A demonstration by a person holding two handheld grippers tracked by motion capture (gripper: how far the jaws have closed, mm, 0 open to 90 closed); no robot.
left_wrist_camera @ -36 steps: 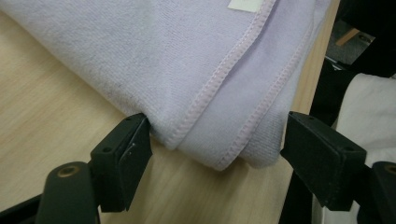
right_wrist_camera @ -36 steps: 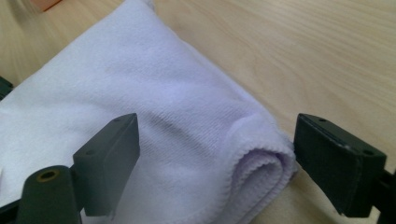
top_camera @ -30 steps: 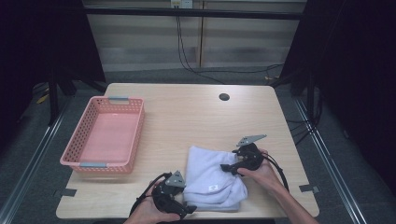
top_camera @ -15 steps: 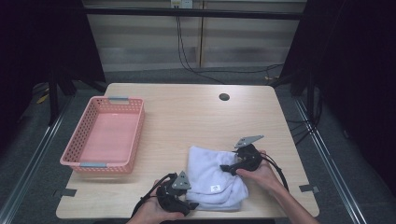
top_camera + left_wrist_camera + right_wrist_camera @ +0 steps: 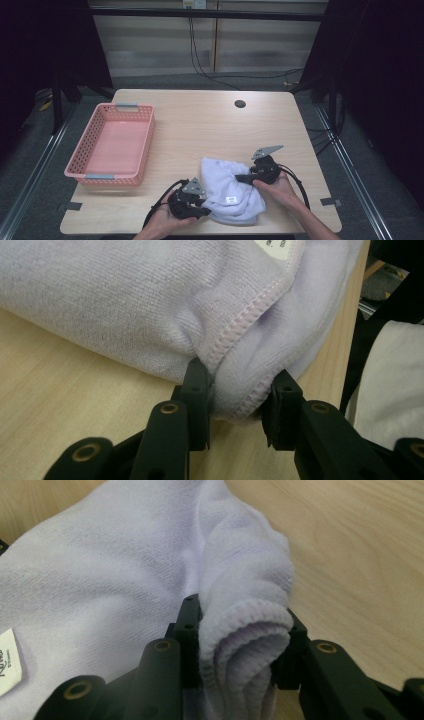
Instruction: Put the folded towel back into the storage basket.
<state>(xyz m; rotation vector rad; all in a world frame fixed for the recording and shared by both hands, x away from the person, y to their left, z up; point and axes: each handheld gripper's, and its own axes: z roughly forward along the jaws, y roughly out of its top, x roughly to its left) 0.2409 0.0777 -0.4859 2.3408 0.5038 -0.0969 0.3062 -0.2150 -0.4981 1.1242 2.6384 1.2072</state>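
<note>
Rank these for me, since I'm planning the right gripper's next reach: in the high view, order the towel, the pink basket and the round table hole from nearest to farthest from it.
1. Towel: pinched in the right gripper.
2. Table hole: straight beyond, near the far edge.
3. Pink basket: far left side.

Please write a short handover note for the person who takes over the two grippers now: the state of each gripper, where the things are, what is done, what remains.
Left gripper: jaws have just been closing and now pinch the stitched near-left edge of the lilac towel.
Right gripper: jaws have just been closing and now clamp a bunched fold at the towel's right side.
Towel: lies folded and rumpled on the table near the front edge, label up.
Pink basket: at the table's left, nothing in it.
Done: both grips taken.
Left: the towel is not yet lifted; probably it goes into the basket.
</note>
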